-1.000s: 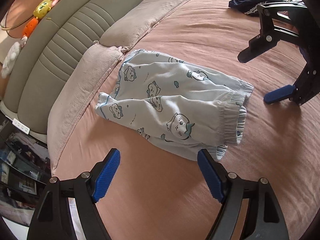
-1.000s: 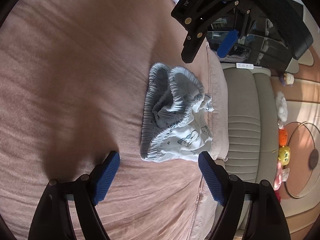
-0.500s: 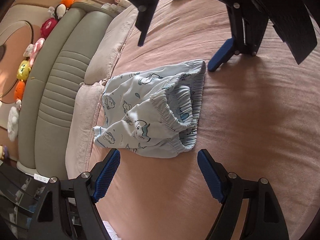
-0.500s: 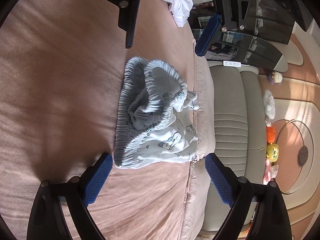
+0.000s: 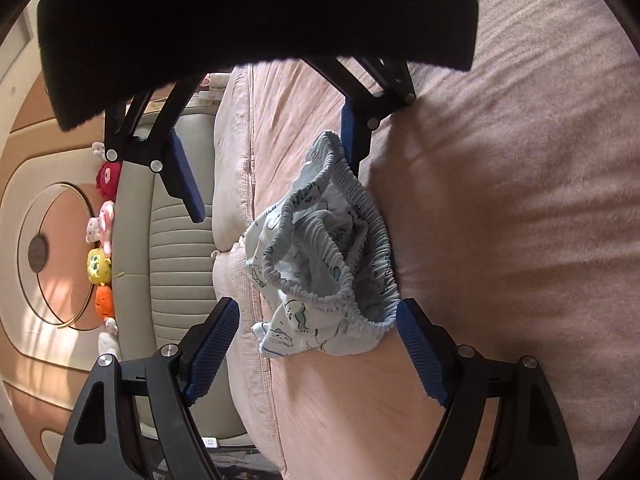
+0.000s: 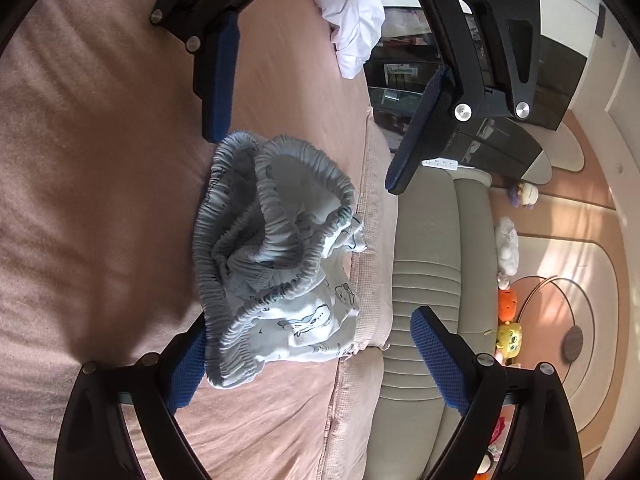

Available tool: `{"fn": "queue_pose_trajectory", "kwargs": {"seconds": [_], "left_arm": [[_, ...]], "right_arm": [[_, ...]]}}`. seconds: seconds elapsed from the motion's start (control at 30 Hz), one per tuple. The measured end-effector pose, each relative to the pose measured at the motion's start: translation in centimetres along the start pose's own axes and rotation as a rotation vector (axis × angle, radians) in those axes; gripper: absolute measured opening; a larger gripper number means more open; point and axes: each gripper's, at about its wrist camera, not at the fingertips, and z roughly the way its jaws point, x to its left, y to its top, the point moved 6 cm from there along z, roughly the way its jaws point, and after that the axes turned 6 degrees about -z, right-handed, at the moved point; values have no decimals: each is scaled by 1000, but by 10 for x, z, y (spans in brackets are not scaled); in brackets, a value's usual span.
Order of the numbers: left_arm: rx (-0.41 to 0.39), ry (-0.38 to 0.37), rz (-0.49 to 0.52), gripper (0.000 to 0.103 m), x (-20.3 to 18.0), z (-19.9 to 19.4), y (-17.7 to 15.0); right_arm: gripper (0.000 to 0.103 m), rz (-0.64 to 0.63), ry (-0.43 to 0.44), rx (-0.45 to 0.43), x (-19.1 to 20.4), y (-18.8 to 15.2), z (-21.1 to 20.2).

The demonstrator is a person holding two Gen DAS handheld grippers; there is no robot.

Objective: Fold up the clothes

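Observation:
Light blue printed children's pants point(image 5: 320, 264) lie folded on the pink bed, elastic waistband gaping toward the cameras; they also show in the right wrist view point(image 6: 276, 272). My left gripper point(image 5: 316, 344) is open, its jaws either side of one end of the waistband, the right pad point(image 5: 416, 356) touching the elastic. My right gripper point(image 6: 312, 356) is open at the opposite end, its left pad point(image 6: 188, 364) against the waistband. Each gripper appears in the other's view, facing it across the pants: the right gripper point(image 5: 268, 168) and the left gripper point(image 6: 316, 92).
Pink pillows point(image 5: 236, 184) lie along the grey padded headboard point(image 5: 180, 264), with plush toys point(image 5: 102, 268) on top. A white garment point(image 6: 352, 16) lies at the bed's far edge. A dark glass cabinet point(image 6: 480, 120) stands beside the bed.
Both grippers have closed in on the pants from opposite ends and swung round to face each other. The pants lie in the same place; both grippers stay open.

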Motion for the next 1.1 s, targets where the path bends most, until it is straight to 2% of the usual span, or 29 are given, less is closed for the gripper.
{"fn": "queue_pose_trajectory", "kwargs": {"seconds": [0.07,0.13,0.17,0.2,0.27,0.4,0.5,0.63,0.73,0.83,0.97,1.1], "left_arm": [[13,-3,-8,81,2,3,0],[26,-7,-20,81,4,6,0],[32,-10,-28,81,5,7,0],[38,-13,-37,81,6,9,-1],[50,-17,-49,81,8,12,-1],[65,-19,-62,82,11,16,-1],[68,-14,-57,82,12,19,-2],[77,-8,-60,82,13,20,-5],[83,-13,-73,82,15,22,-5],[81,-1,-83,82,17,24,-4],[80,58,-100,82,23,28,-2],[59,163,-86,84,33,30,0]], "right_arm": [[92,0,30,-9,0,0,0],[74,-7,60,-19,2,0,-1],[55,-14,72,-14,5,-1,-3],[48,-19,91,-7,9,-1,-3],[38,-31,144,5,16,1,-2],[29,-46,181,3,21,4,-5],[23,-13,218,9,14,5,-4],[23,56,272,10,-4,5,0],[20,122,295,12,-22,5,3],[19,129,306,-7,-31,6,2],[19,127,312,-13,-33,5,2],[19,127,319,-23,-33,5,1]]}}
